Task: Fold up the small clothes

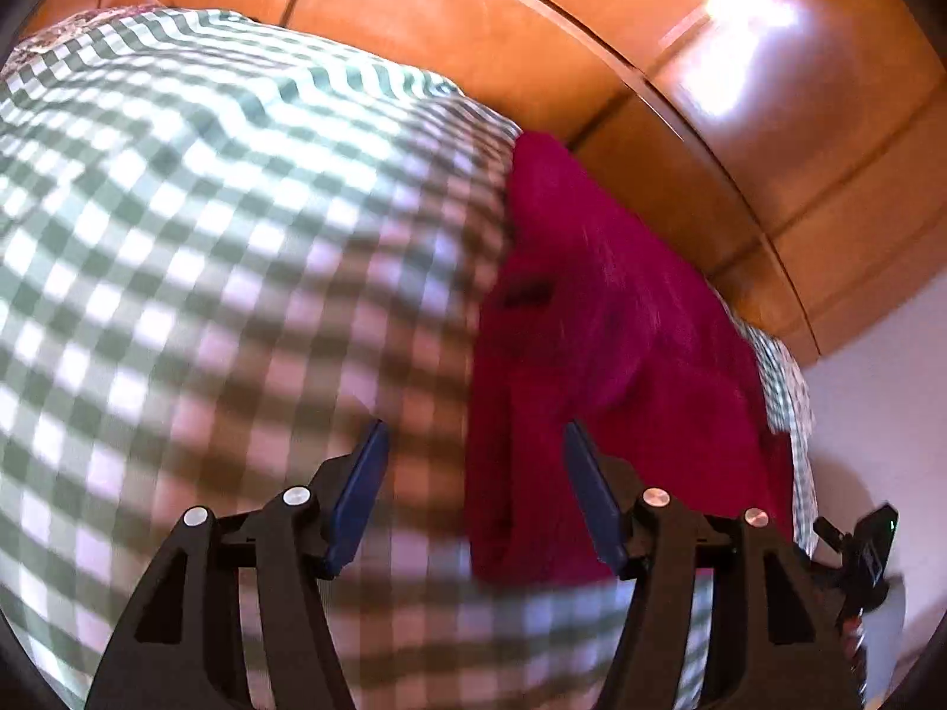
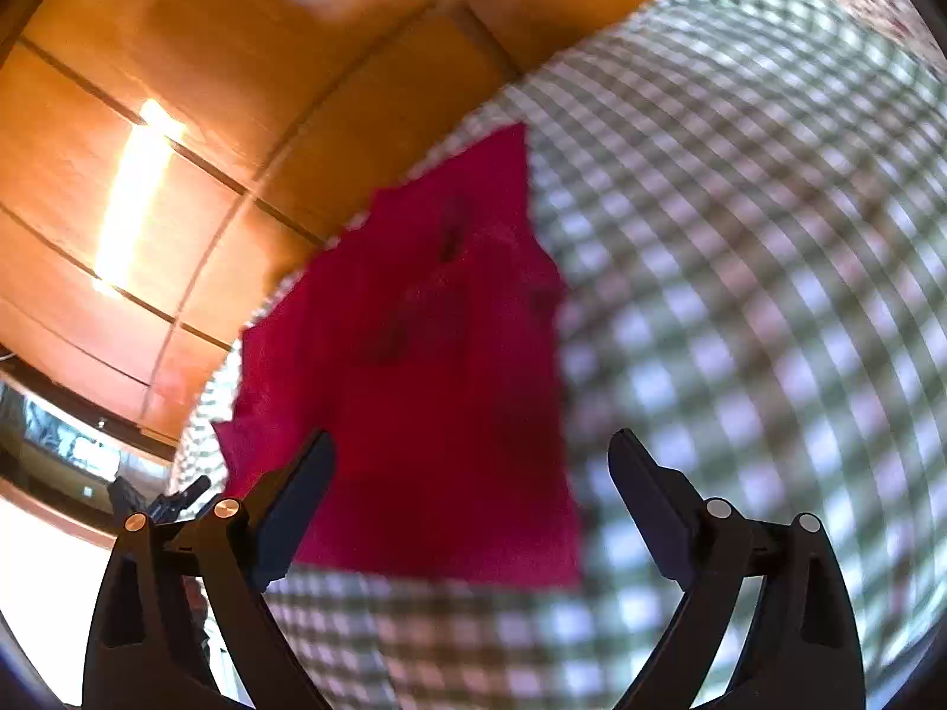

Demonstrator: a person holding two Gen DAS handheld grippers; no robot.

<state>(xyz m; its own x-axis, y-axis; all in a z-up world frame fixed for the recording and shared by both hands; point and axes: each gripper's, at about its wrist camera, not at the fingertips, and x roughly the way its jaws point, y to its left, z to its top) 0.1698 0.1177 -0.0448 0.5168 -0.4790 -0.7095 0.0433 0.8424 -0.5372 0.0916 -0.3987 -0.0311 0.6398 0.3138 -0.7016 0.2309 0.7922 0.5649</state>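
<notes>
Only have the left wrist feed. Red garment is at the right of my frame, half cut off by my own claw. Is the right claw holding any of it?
Observer: No. The right claw is open, nothing between its fingers; the red garment lies flat on the checked cloth beyond it.
Operator: Near hem, straight or bunched?
Observer: Straight in the right wrist view, a clean edge running across between the fingers.
Operator: Anything beside it on its far side from me?
Observer: Wooden panelling with a bright glare, and low at that view's left edge what looks like a dark window or screen; too blurred to tell.
</notes>
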